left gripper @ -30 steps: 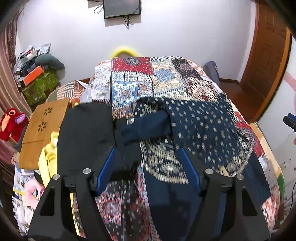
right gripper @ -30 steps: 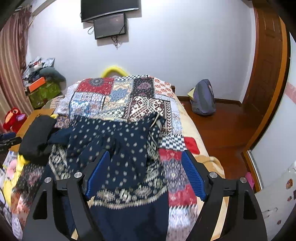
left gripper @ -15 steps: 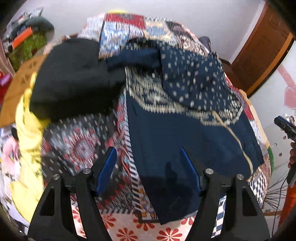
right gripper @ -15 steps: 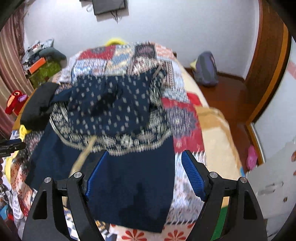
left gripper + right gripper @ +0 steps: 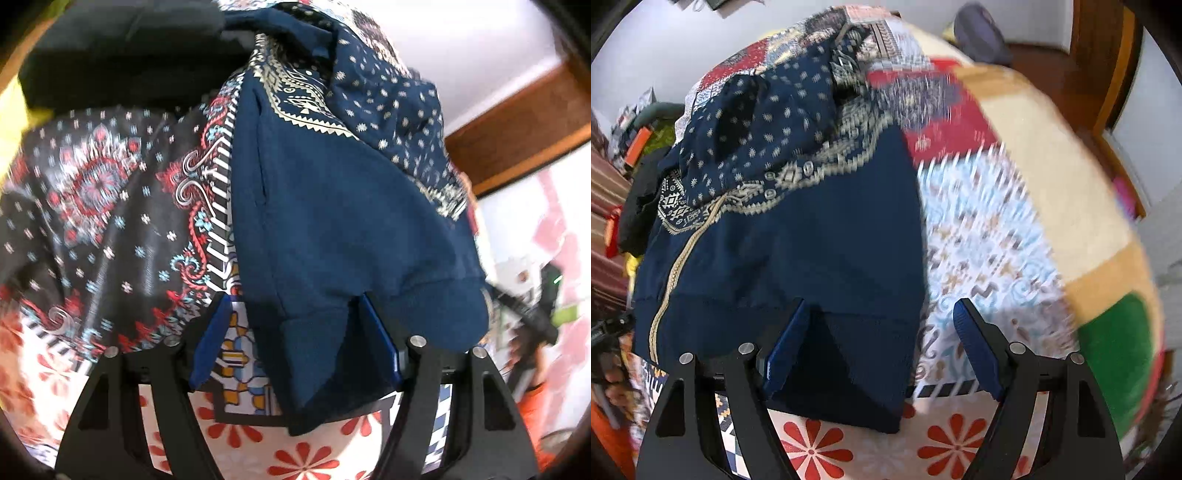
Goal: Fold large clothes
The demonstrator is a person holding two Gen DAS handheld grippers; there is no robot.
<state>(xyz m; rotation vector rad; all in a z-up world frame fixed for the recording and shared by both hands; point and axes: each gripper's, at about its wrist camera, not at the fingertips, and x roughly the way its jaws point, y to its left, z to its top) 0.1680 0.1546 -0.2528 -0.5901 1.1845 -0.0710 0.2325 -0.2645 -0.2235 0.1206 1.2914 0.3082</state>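
A navy garment [image 5: 332,206] with a cream patterned band and a dotted upper part lies spread on the patchwork bedspread [image 5: 96,206]. In the left wrist view my left gripper [image 5: 293,299] stands open low over the near hem. The hem's left corner lies between its blue pads [image 5: 208,343], and the right pad dents the cloth. In the right wrist view the same navy garment [image 5: 812,240] shows its zip and right edge. My right gripper [image 5: 882,302] is open over the hem's right corner, its left finger on the cloth and its right finger over the bedspread [image 5: 990,229].
A black garment [image 5: 122,48] lies on the bed beyond the navy one, with yellow cloth [image 5: 14,110] at its left. A grey backpack [image 5: 982,33] sits on the wooden floor near the door [image 5: 1108,74]. The bed's edge is just below both grippers.
Both grippers have dropped and tipped downward, from looking across the bed to hanging close over the garment's near hem. Their jaws have kept the same width.
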